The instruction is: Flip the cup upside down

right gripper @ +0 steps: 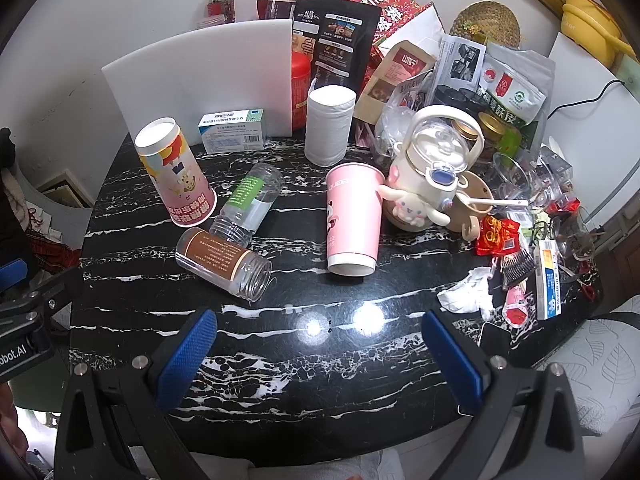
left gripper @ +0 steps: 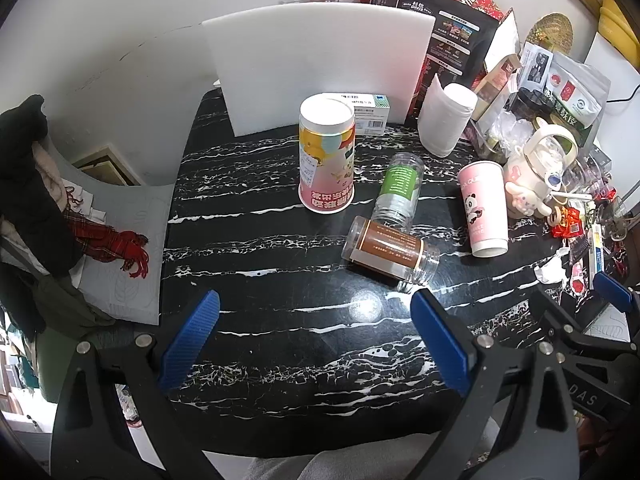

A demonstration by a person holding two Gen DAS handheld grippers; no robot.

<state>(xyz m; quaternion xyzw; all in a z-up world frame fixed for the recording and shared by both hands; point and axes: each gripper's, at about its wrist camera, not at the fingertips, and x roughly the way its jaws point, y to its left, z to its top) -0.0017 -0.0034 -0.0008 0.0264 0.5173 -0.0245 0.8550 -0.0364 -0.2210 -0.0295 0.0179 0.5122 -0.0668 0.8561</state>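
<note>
A balloon-print paper cup (left gripper: 326, 160) (right gripper: 176, 176) stands upside down at the back left of the black marble table (left gripper: 280, 320), with its print inverted and its wide rim on the top. A pink panda cup (left gripper: 482, 208) (right gripper: 352, 220) stands to the right, its panda the right way up and its wider end on top. My left gripper (left gripper: 314, 300) hovers open over the table's front, well short of both cups and holding nothing. My right gripper (right gripper: 320, 320) is likewise open and empty, in front of the pink cup.
Two clear plastic jars, one brown-labelled (left gripper: 390, 250) and one green-labelled (left gripper: 398, 188), lie between the cups. A tissue roll (right gripper: 330, 124), a white foam board (left gripper: 316, 64) and a small box (right gripper: 234, 130) stand behind. A cream kettle (right gripper: 436, 168) and packets crowd the right. A chair with clothes (left gripper: 60, 216) is at the left.
</note>
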